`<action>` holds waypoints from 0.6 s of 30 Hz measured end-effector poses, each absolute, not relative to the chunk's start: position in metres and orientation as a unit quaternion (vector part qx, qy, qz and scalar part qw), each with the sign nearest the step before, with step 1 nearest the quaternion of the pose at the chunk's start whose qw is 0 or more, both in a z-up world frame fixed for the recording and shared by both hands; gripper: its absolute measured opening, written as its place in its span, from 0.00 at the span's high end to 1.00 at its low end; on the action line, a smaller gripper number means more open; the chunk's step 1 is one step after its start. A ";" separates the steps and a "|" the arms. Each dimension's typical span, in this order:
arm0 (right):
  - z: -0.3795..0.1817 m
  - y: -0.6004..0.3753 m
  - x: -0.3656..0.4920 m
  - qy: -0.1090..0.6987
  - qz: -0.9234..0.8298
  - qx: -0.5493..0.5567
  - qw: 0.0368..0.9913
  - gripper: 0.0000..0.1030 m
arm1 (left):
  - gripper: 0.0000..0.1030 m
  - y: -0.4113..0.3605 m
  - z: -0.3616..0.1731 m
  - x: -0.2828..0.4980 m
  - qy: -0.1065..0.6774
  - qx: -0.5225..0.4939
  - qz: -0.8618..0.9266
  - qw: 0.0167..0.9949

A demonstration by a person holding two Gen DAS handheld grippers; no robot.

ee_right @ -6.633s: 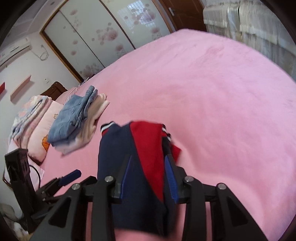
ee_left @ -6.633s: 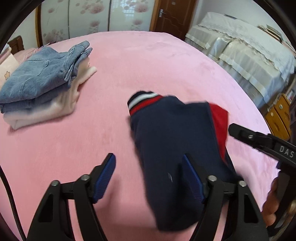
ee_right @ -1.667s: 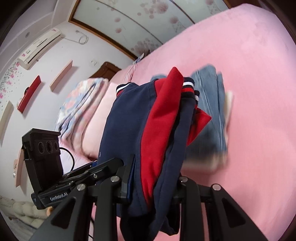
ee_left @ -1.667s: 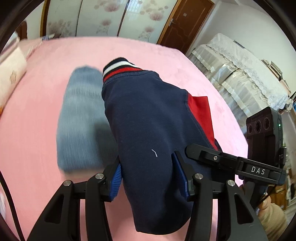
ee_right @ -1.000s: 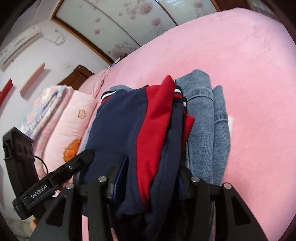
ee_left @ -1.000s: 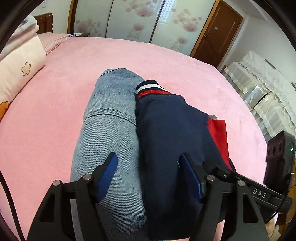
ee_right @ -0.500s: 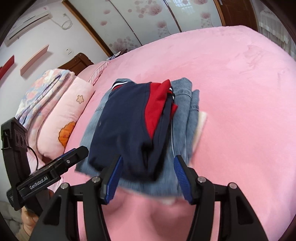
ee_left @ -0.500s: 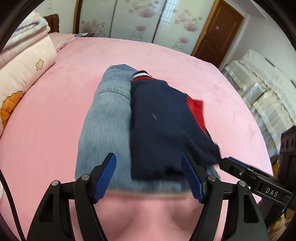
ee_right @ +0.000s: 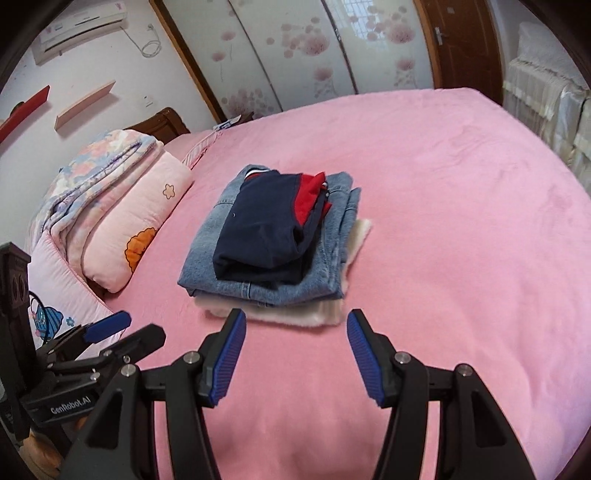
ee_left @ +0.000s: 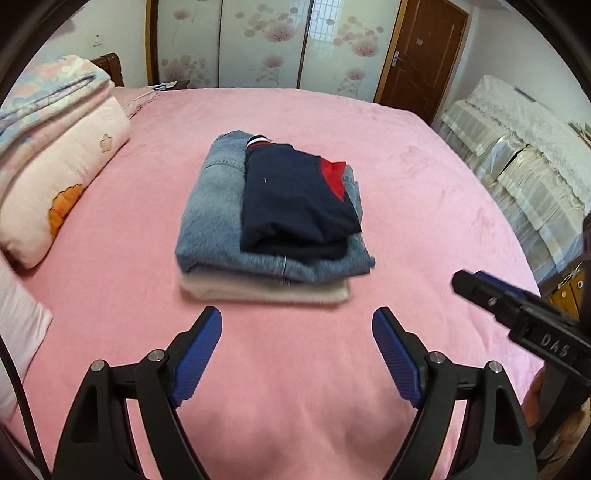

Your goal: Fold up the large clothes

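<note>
Both tongs, left (ee_left: 297,354) and right (ee_right: 295,356), released and empty; navy sweatshirt (ee_left: 291,203) overhangs the denim jacket (ee_left: 210,218) toward 3 o'clock, so the stack may topple.

I see a pink bed (ee_left: 388,155), sliding wardrobe doors (ee_left: 258,44) with pink blossoms, a brown wooden door (ee_left: 417,48), an air conditioner (ee_right: 81,24), wall shelves (ee_right: 85,105) and a lace-covered sofa (ee_left: 517,133).

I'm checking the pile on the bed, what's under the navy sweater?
Under the navy sweater lies folded denim, and beneath that a cream garment showing only at its front and right edges. The rest of it, and anything lower, is covered.
</note>
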State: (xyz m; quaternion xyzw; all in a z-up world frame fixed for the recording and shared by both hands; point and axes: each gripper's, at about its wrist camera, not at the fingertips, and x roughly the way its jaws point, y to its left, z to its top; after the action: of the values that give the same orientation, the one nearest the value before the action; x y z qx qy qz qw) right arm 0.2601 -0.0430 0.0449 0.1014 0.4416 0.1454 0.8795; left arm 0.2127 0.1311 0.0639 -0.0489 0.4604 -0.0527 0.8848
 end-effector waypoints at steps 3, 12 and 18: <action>0.057 -0.050 0.237 0.432 0.133 0.094 0.887 0.44 | 0.20 0.125 0.077 0.186 0.456 -0.041 -0.045 0.888; 0.076 -0.083 0.146 0.413 0.123 0.078 0.899 0.44 | 0.20 0.105 0.101 0.102 0.435 -0.062 -0.059 0.896; 0.082 -0.098 0.090 0.404 0.101 0.048 0.908 0.43 | 0.20 0.088 0.098 0.048 0.438 -0.055 -0.045 0.896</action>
State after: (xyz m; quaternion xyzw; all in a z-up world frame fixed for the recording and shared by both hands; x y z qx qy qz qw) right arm 0.0901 -0.0985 0.0824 0.0481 0.4038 0.1009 0.9080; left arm 0.0482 0.0880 0.0983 -0.0548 0.4375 -0.0455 0.8964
